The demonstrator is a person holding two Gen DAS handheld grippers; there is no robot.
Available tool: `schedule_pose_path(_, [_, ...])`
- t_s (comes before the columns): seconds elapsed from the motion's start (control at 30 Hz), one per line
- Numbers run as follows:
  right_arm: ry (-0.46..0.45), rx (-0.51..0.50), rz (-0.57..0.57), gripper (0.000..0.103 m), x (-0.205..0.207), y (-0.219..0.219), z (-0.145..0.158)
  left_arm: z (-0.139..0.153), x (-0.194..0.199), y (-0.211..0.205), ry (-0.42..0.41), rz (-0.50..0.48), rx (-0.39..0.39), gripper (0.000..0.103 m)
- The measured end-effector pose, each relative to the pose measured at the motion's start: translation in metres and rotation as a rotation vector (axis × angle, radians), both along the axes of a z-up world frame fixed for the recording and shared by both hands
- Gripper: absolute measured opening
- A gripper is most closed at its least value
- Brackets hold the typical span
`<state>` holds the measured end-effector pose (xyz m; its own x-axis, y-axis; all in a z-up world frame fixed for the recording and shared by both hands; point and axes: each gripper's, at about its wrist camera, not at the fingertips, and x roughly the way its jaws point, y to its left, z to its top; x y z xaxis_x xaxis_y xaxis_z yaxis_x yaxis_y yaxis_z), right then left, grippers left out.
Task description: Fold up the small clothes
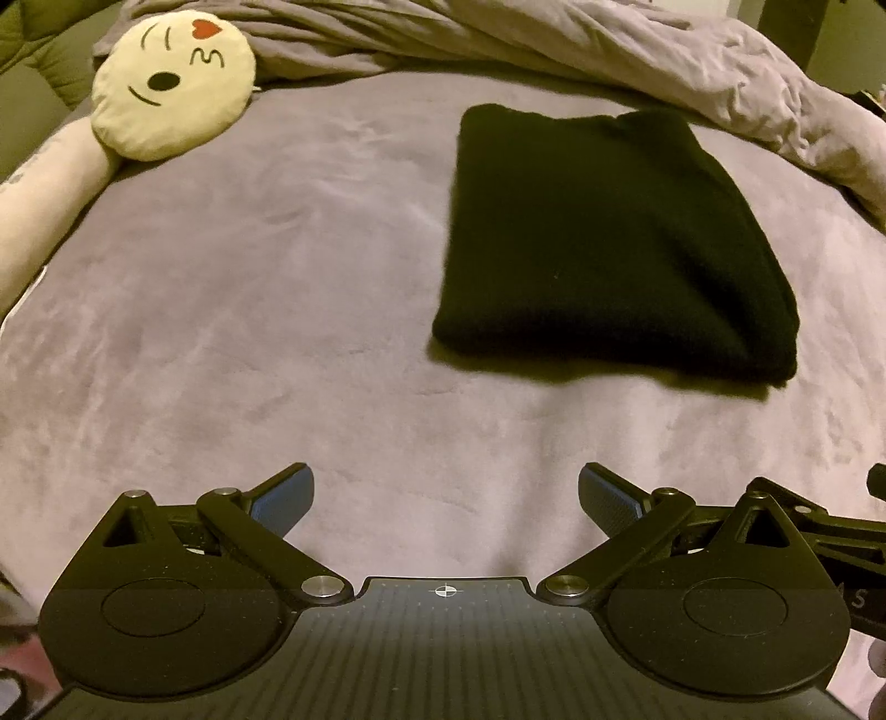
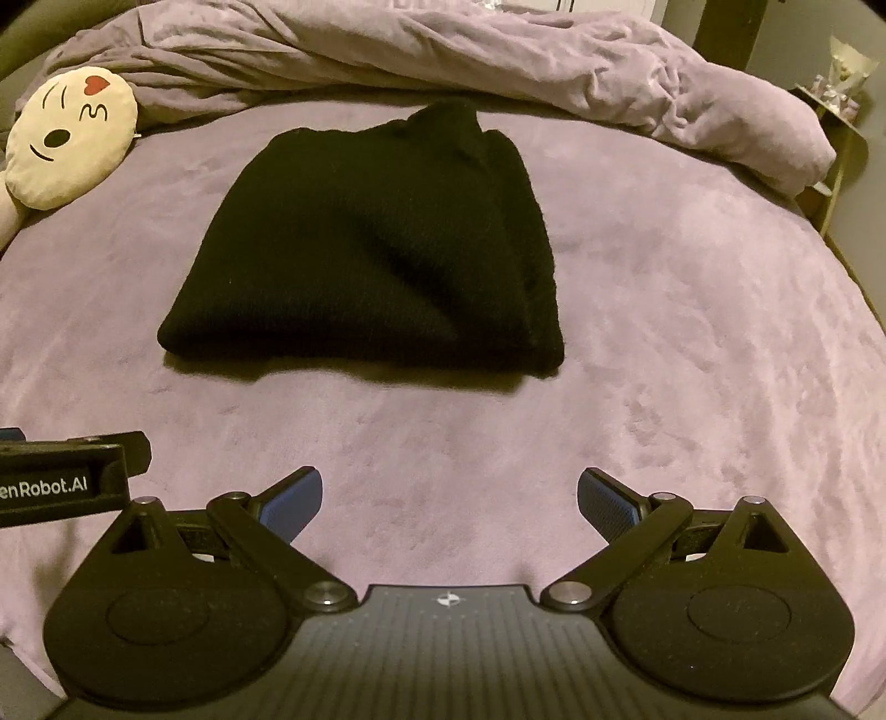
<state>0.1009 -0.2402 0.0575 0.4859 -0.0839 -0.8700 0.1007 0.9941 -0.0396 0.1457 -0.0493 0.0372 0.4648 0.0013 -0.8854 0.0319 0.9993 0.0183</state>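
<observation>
Nearest in the left wrist view, the left tongs (image 1: 446, 501) stand spread wide, their blue pads (image 1: 282, 498) far apart with nothing between them, only the lilac bed cover (image 1: 221, 332) showing below. A black part of the other tool juts in at the right edge of that view. In the right wrist view the right tongs (image 2: 449, 501) are likewise wide apart and hold nothing; the body of the left tool, with white lettering on it, shows at that view's left edge, just beside the right one.

Beyond both tongs, and well apart from them, lies the black knit garment (image 1: 609, 243) (image 2: 376, 243). It rests flat on the bed cover (image 2: 664, 360) as a thick, roughly rectangular folded bundle, its near edge a rounded fold and a small raised part like a collar at its far end. Neither tool touches it.

Left of the garment and farther back, a round cream cushion (image 1: 171, 83) (image 2: 72, 138) with a winking face and a red heart sits on the bed, apart from the garment. Behind the garment, a rumpled lilac duvet (image 1: 554, 39) (image 2: 443, 50) is heaped across the far side of the bed. Right of the garment, past the bed's edge, a small shelf (image 2: 836, 111) with pale items is dimly visible.
</observation>
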Motion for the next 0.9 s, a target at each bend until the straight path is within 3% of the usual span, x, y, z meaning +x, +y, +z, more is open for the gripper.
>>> schedule_pose_path(0.9, [-0.019,0.013,-0.001,0.099,0.001,-0.0015,0.0045,0.0024,0.0028,-0.0041,0.003,-0.009,-0.006,0.103])
